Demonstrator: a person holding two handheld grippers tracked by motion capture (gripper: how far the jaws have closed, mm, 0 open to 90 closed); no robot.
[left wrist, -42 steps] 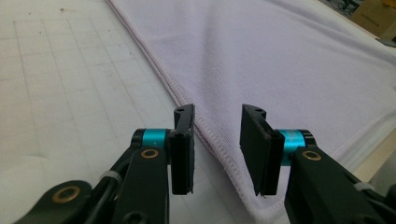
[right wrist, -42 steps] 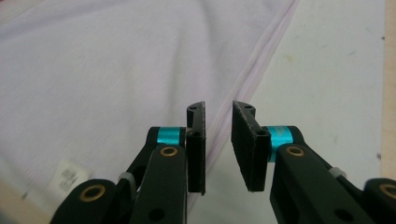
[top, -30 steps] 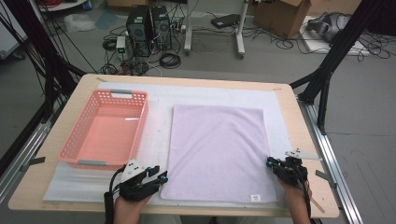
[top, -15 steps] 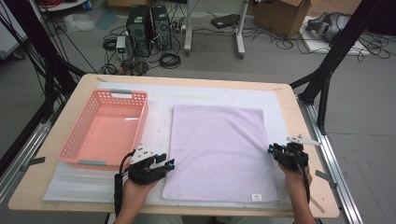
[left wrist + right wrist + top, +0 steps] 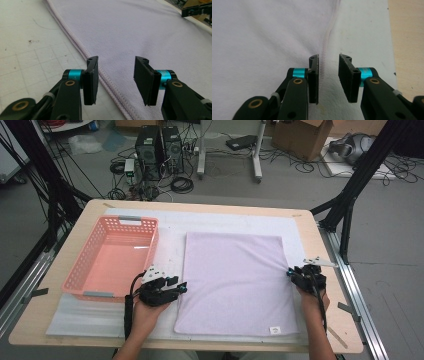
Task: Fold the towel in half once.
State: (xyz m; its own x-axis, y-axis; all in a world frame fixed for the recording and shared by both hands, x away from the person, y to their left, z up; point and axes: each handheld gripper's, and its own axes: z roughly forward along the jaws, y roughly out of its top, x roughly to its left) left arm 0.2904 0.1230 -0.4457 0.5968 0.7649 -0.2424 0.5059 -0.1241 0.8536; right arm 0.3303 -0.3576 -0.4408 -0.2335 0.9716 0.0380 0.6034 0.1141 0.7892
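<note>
Lilac towel (image 5: pixel 235 282) lies flat on the white mat (image 5: pixel 170 227), approx centre-right of the wooden table (image 5: pixel 320 245); small label at its near edge, 5 o'clock corner. Left gripper (image 5: pixel 181 287) sits at the towel's 9 o'clock edge, pointing toward 3 o'clock, w/ the person's hand behind it. In the left gripper view the left gripper (image 5: pixel 116 77) has its jaws spread apart w/ nothing pinched: the towel (image 5: pixel 140 35) hem runs diagonally under the gap, one jaw over bare mat (image 5: pixel 27 50), the other over cloth. Can't tell if the tips touch the fabric. Right gripper (image 5: pixel 290 272) is at the towel's 3 o'clock edge, pointing toward 9 o'clock. In the right gripper view the right gripper (image 5: pixel 329 75) has jaws that have just been opening, now parted by a narrower gap; the towel (image 5: pixel 267 37) hem lies in that gap, rising a little as a soft ridge toward 12 o'clock, pads not pressing on it. Mat (image 5: pixel 362 27) and table (image 5: pixel 407 32) show at 1–3 o'clock there. Pink basket (image 5: pixel 90 270) stands on the mat at 9 o'clock of the towel, just beside the left gripper, apart from the cloth.
</note>
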